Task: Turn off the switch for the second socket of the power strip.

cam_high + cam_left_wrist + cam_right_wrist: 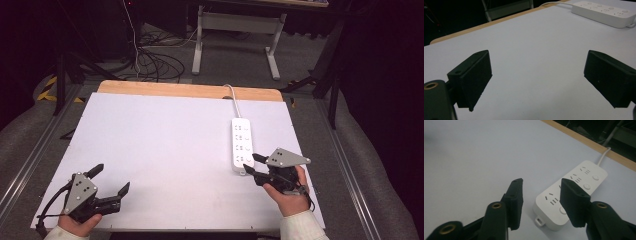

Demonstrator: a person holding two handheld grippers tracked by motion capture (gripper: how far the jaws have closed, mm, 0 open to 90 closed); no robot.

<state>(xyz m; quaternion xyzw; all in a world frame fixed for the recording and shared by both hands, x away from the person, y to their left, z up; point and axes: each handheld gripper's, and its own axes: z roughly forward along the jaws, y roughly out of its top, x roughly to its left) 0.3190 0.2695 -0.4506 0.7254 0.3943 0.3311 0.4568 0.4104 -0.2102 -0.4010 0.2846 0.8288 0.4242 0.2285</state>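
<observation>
1. The left gripper (110, 180) is held by a hand (80, 224) at the near left corner of the table (160, 140); its fingers (471, 77) are spread wide apart, with bare white tabletop seen between them.
2. The right gripper (252, 165) is held by the other hand (287, 197) near the near right corner of the table. Its fingers (515, 202) are parted, with nothing gripped, and are pointed at the near end of the power strip.
3. A white power strip (242, 145) is laid flat along the right side of the table, running from near to far; its near end lies just beyond the right gripper's fingertips, and whether they touch cannot be told.
4. The strip's white cable (233, 95) is led over the wooden far edge (190, 90) of the table.
</observation>
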